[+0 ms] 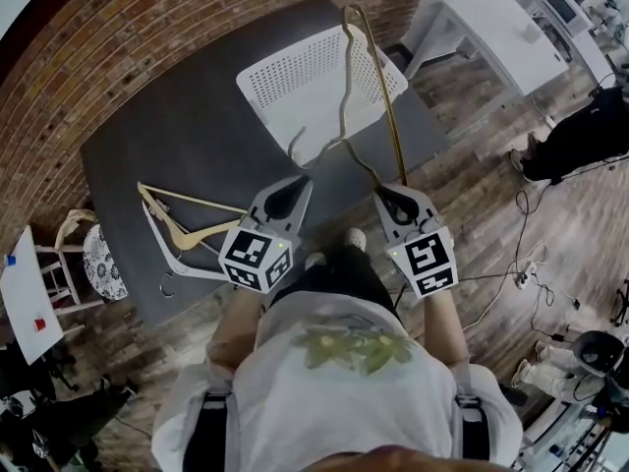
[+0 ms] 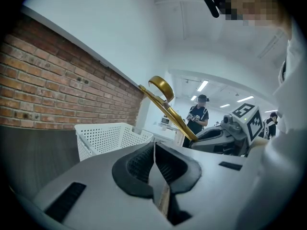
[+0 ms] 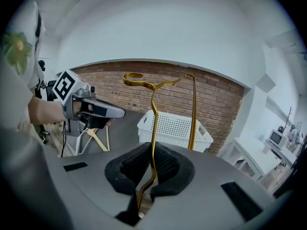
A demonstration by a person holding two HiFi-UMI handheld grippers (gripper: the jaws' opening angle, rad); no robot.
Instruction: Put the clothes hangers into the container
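Right hand-held gripper (image 1: 398, 203) (image 3: 152, 169): jaws pinched on the gold hanger (image 1: 388, 116) (image 3: 153, 128), which stands up from them at upper centre of the head view, crossing the basket's right edge.

Left hand-held gripper (image 1: 291, 193) (image 2: 154, 169): jaws pressed together, nothing between them.

Basket (image 1: 295, 52) (image 3: 175, 128) (image 2: 105, 138): white, perforated, on the dark bench (image 1: 177, 146), upper centre.

Wood hanger (image 1: 192, 229) and white hanger (image 1: 157, 232): lying together on the bench, left of the grippers.
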